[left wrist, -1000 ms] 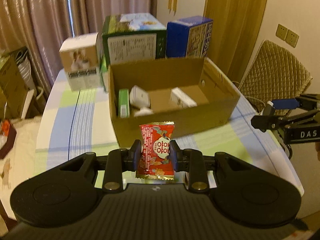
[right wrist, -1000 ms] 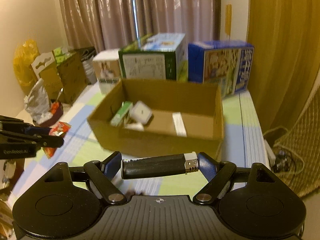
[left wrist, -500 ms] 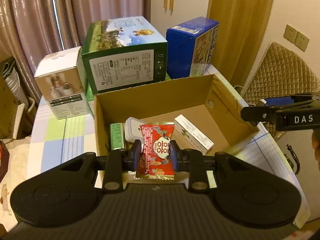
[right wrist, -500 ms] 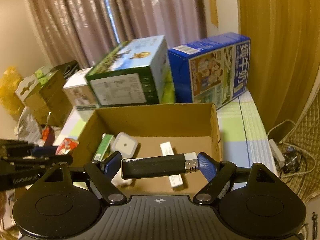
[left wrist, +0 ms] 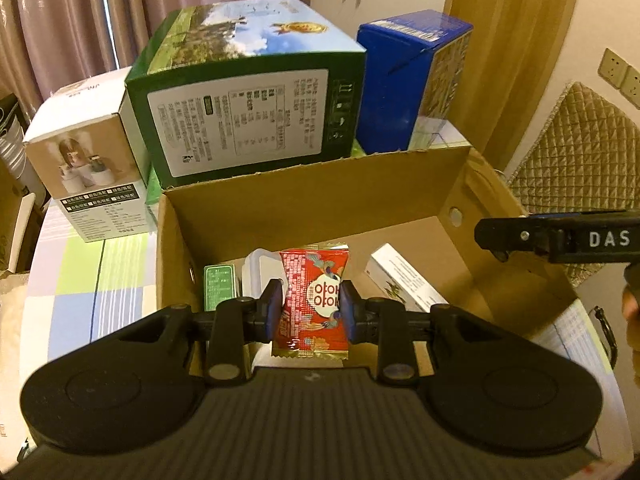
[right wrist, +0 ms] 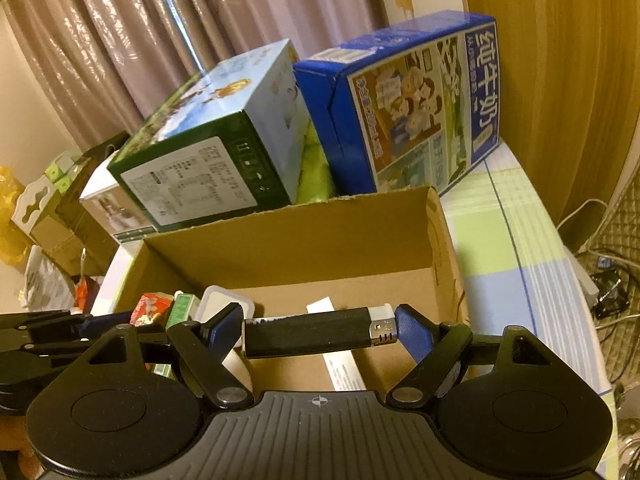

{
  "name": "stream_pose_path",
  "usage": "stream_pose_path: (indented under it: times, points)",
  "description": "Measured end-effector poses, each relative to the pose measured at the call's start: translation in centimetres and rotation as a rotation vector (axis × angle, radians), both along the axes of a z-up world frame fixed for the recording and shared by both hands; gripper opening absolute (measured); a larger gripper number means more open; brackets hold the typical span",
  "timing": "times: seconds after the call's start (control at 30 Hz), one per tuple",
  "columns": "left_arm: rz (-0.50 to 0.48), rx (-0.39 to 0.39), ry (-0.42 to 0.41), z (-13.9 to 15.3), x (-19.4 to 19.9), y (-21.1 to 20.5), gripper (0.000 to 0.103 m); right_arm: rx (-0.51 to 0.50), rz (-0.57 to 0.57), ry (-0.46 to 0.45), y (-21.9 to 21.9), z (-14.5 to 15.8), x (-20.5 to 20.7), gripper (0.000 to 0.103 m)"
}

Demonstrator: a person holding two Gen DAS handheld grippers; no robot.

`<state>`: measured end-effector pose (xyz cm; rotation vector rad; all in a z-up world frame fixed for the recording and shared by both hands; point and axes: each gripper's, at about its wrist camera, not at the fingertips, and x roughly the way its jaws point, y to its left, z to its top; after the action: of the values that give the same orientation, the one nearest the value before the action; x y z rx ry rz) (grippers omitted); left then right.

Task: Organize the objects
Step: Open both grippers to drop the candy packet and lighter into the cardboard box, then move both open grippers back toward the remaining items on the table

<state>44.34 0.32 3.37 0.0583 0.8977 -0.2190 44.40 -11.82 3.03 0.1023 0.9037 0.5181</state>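
Observation:
My left gripper (left wrist: 308, 308) is shut on a red snack packet (left wrist: 314, 300), held upright over the left part of the open cardboard box (left wrist: 304, 204). My right gripper (right wrist: 318, 330) is shut on a black lighter (right wrist: 312, 334) with a white and silver head, held crosswise above the box (right wrist: 304, 240). Inside the box lie a green pack (left wrist: 218, 286), a white lidded container (left wrist: 256, 276) and a white carton (left wrist: 404, 282). The right gripper's fingers (left wrist: 556, 234) show at the box's right wall in the left wrist view. The left gripper's arm (right wrist: 48, 328) and red packet (right wrist: 150, 308) show in the right wrist view.
Behind the box stand a green carton (left wrist: 248, 108), a blue milk carton (left wrist: 412, 76) and a white product box (left wrist: 90, 164) on a checked tablecloth (left wrist: 84, 280). A quilted chair back (left wrist: 576, 172) is at right. Cables (right wrist: 608, 276) lie beyond the table's right edge.
Both grippers have moved forward and now hang over the box's inside, each still holding its object. The box and cartons look much closer.

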Motion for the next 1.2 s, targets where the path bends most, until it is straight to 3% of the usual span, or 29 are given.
stream_pose_path:
  times: [0.03,0.1,0.47,0.57,0.6,0.73,0.97,1.2]
  points:
    - [0.003,0.002,-0.006,-0.4,0.3,-0.1,0.026,0.0,-0.001,0.004,0.1,-0.2,0.1,0.079]
    - [0.013,0.003,-0.014,-0.9,0.7,-0.1,0.041,0.0,-0.002,0.008,0.2,-0.7,0.3,0.079]
    - [0.028,0.009,-0.013,-1.5,-0.5,1.1,0.043,0.011,0.036,0.009,1.2,-1.8,0.3,0.08]
    - [0.03,0.006,-0.021,-1.1,-0.9,1.4,0.051,0.061,0.026,-0.018,0.7,-1.2,0.2,0.093]
    - [0.031,0.009,-0.024,-1.0,-1.1,1.5,0.057,0.07,0.024,-0.031,0.5,-1.0,0.0,0.095]
    - [0.035,0.016,-0.034,-0.5,-2.2,2.0,0.062,0.043,0.03,-0.061,0.0,-0.1,-0.9,0.095]
    - [0.064,0.007,-0.073,1.2,-6.6,3.1,0.076,0.024,0.019,-0.06,-2.5,1.1,-4.7,0.098]
    - [0.088,-0.017,-0.092,2.9,-13.3,3.6,0.083,0.002,0.015,-0.053,-4.9,2.2,-11.7,0.1]
